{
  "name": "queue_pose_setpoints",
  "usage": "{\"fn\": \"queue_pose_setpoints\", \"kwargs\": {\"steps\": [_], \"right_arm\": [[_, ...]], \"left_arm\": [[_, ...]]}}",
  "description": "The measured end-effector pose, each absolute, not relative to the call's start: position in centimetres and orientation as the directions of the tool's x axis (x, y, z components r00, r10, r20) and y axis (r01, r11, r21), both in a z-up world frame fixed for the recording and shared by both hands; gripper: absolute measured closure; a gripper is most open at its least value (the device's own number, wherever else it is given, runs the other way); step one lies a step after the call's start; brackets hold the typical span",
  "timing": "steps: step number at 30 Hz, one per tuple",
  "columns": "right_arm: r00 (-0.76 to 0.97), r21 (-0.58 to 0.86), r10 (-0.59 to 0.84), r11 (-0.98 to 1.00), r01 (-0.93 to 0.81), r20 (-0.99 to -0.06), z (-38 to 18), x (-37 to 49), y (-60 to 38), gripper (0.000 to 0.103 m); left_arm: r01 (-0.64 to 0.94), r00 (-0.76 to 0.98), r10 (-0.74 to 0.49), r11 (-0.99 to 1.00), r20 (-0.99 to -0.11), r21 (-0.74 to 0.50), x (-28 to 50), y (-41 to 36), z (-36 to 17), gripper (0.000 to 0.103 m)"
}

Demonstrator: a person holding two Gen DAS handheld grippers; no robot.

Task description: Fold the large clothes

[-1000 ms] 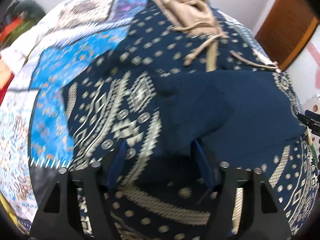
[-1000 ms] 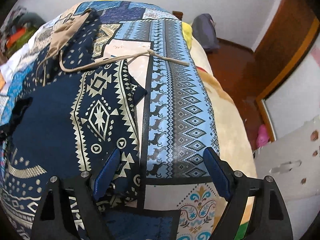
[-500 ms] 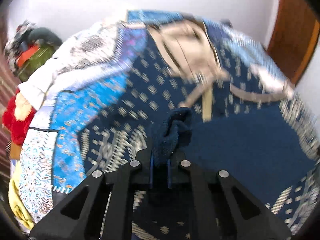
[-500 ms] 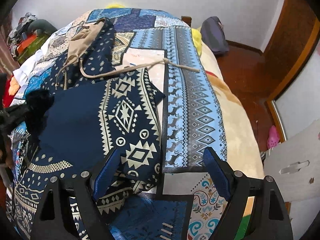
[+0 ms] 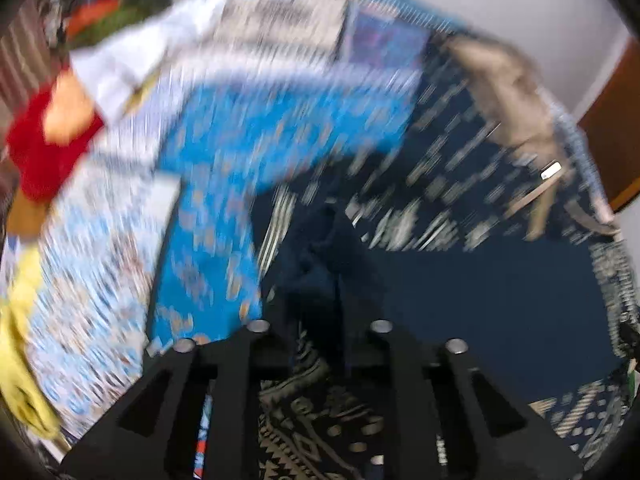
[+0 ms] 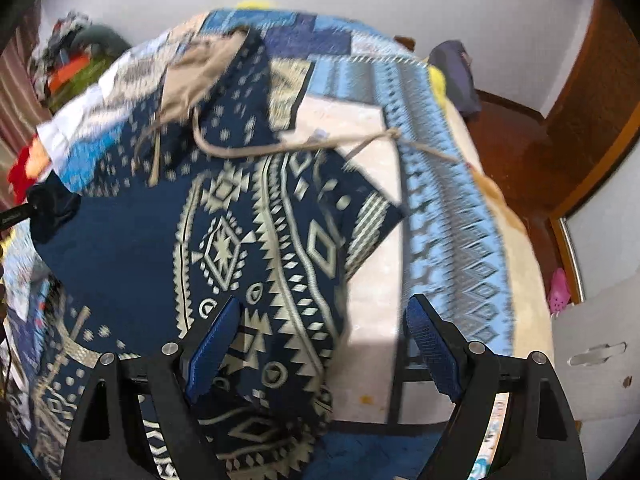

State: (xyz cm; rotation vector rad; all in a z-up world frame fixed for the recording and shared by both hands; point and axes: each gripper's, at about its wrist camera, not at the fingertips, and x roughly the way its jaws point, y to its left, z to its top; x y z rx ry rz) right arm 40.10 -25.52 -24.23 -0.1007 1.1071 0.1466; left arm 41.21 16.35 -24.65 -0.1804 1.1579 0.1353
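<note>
Left tool w/ just-loosening jaws dragged pinched navy garment leftward; right tool released.

Right tongs gaping over patterned navy garment; patchwork bedspread beneath

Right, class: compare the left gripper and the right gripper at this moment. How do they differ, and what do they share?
1. The left gripper has its jaws nearly together on a bunch of the navy patterned garment; the right gripper stands wide apart.
2. The left gripper holds cloth, though its jaws have just been easing apart; the right gripper holds nothing, only hovering over the garment's edge.

Shared: both have black frames and point down at the bed.
</note>
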Motion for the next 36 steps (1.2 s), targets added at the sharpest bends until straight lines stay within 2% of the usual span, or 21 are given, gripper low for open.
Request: {"fn": "queue_pose_setpoints", "kwargs": {"steps": [3,5,8,13,18,23,29,32,36], "right_arm": [[0.442,-0.011,0.069,0.984,-0.176,-0.894,-24.6,40.1,-25.6,0.017],[0.435,0.003,0.076,0.986,-0.164,-0.897,-24.6,40.2,-26.1,0.014],[0.419,0.040,0.099,0.988,-0.148,-0.903,-24.8,40.5,-27.1,0.013],[0.395,0.096,0.139,0.987,-0.126,-0.908,-24.4,40.8,-28.0,0.013],[0.424,0.132,0.174,0.983,-0.127,-0.889,-22.5,42.4,-28.1,0.013],[0.457,0.201,0.248,0.968,-0.150,-0.854,-19.4,45.8,-27.2,0.013],[0.499,0.233,0.316,0.947,-0.222,-0.807,-16.5,50.9,-24.0,0.013],[0.506,0.237,0.323,0.944,-0.227,-0.800,-16.7,54.7,-21.9,0.013],[0.448,0.311,0.372,0.928,-0.205,-0.813,-18.9,59.7,-19.8,0.013]], "left_arm": [[-0.231,0.339,-0.001,0.969,-0.941,-0.085,40.2,18.1,-27.1,0.061],[-0.252,0.360,0.003,0.963,-0.933,-0.095,39.2,19.3,-27.1,0.040],[-0.253,0.370,0.008,0.963,-0.929,-0.093,37.6,20.8,-26.2,0.039],[-0.178,0.350,0.066,0.984,-0.934,0.003,35.9,22.1,-24.3,0.039],[-0.170,0.409,0.030,0.985,-0.912,-0.043,37.3,23.1,-21.0,0.036],[-0.119,0.469,-0.028,0.988,-0.883,-0.094,41.9,20.8,-18.0,0.034],[-0.011,0.505,-0.074,0.996,-0.860,-0.092,48.5,15.1,-16.0,0.034],[0.022,0.527,-0.072,0.997,-0.847,-0.071,51.7,12.7,-15.9,0.033],[0.016,0.543,-0.048,0.999,-0.839,-0.047,55.7,10.8,-16.7,0.032]]}}
